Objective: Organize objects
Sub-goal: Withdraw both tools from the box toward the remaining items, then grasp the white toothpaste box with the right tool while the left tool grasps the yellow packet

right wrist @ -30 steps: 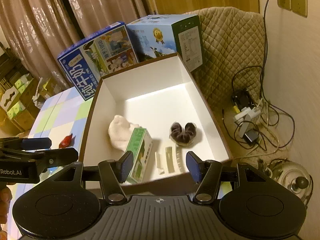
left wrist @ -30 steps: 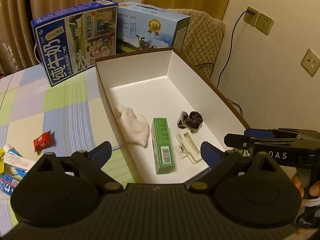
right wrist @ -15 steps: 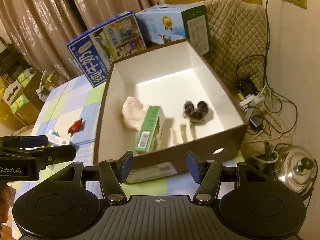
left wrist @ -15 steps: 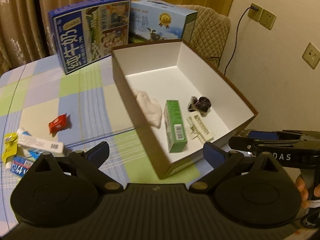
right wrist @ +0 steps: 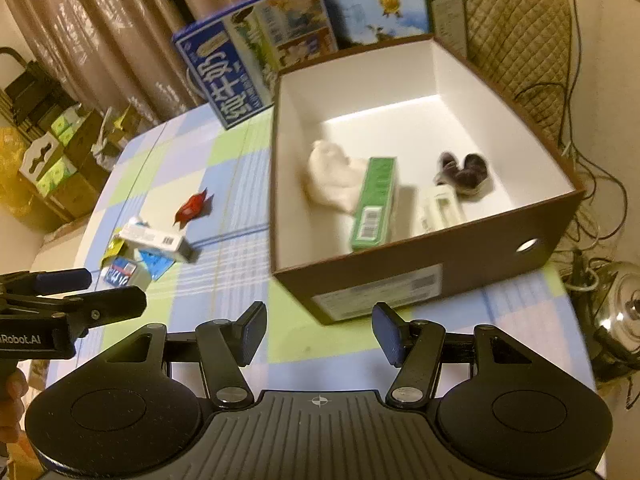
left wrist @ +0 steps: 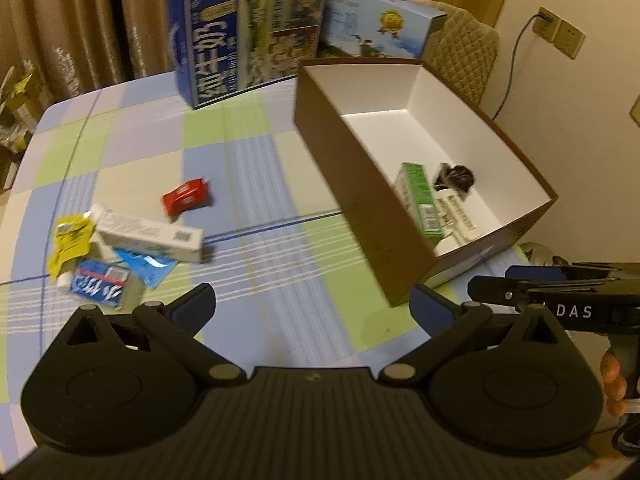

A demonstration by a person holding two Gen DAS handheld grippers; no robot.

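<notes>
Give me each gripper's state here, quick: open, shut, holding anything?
Left gripper: open, holding nothing.
Right gripper: open, holding nothing.

Two milk cartons stand at the table's far edge: a dark blue one with white characters, a pale blue one just beside it on the right. Brown curtains hang behind them. A quilted beige chair back stands beside the pale carton. Wall sockets with a plugged cable sit on the cream wall. Tangled cables and a steel kettle lie on the floor at right. Stacked green-printed cartons sit at left.
</notes>
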